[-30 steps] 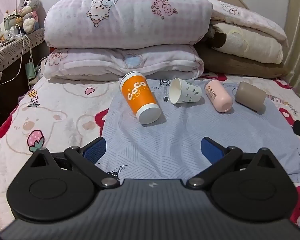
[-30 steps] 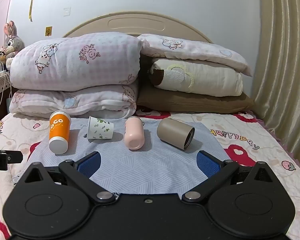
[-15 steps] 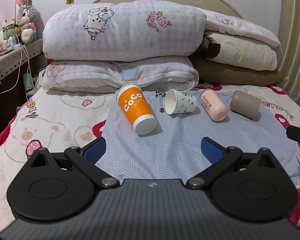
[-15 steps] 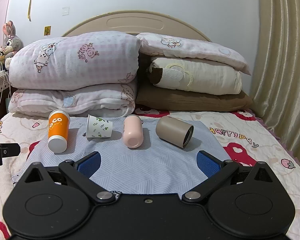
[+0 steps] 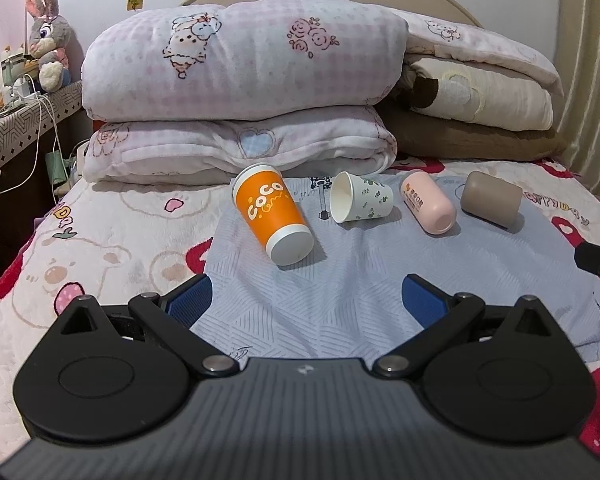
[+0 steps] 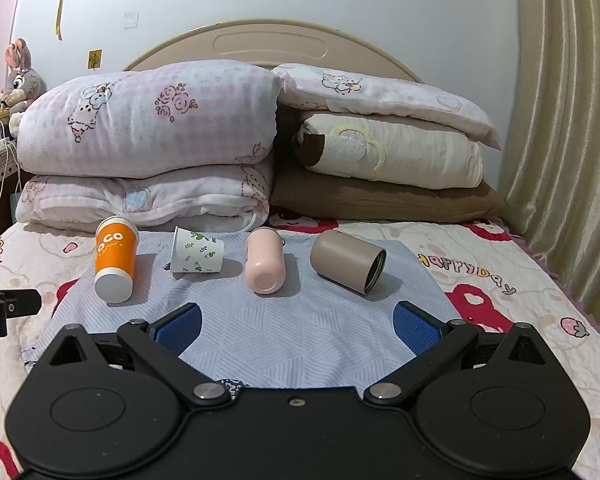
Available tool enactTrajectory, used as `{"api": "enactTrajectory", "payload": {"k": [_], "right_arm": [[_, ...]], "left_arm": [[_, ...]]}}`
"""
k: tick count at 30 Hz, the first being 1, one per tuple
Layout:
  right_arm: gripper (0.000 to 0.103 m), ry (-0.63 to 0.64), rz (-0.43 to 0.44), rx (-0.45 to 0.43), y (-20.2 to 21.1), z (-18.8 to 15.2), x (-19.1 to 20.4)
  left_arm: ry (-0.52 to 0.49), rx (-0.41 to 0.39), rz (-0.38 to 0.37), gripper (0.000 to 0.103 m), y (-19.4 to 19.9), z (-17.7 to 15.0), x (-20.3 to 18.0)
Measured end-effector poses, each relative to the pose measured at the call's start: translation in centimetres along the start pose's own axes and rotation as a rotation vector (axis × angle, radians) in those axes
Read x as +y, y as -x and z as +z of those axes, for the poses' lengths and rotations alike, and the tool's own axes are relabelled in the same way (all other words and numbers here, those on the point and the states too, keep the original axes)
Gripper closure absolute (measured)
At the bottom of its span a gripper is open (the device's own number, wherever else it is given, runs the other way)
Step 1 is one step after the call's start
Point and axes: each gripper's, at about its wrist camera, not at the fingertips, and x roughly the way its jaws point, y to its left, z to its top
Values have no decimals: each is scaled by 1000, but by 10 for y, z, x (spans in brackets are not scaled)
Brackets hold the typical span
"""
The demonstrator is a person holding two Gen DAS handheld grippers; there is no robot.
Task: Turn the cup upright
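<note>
While both grippers hover low over the bed [image 5: 112, 240], four cups lie on their sides in a row across the grey-blue cloth [image 5: 340, 280], in front of the stacked pink quilts [image 5: 240, 80] and the cream and brown bedding [image 6: 388, 160].

Orange cup [image 5: 273, 216]: largest, leftmost; long axis runs front to back, white base toward the cameras, rim toward the quilts.
Tan cup [image 6: 348, 261]: rightmost; axis diagonal, dark open mouth facing near-right.
Pink cup [image 6: 264, 261]: between the tan and paper cups; axis front to back, base toward the cameras.
White leaf-print paper cup [image 5: 360, 203]: smallest; axis left-right, mouth facing left toward the orange cup, not touching it.

Left gripper [image 5: 306, 300]: blue pads spread wide, nothing between them, short of the orange cup.
Right gripper [image 6: 296, 324]: jaws equally wide apart, empty, short of the pink and tan cups.
</note>
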Motion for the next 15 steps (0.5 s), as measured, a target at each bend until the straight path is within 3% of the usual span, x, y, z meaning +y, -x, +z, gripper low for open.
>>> {"api": "enactTrajectory", "payload": {"k": [15], "right_arm": [[0,10,-7,14,-2,2,2]], "left_arm": [[-5,20,-21,0,-2,-3,0]]}}
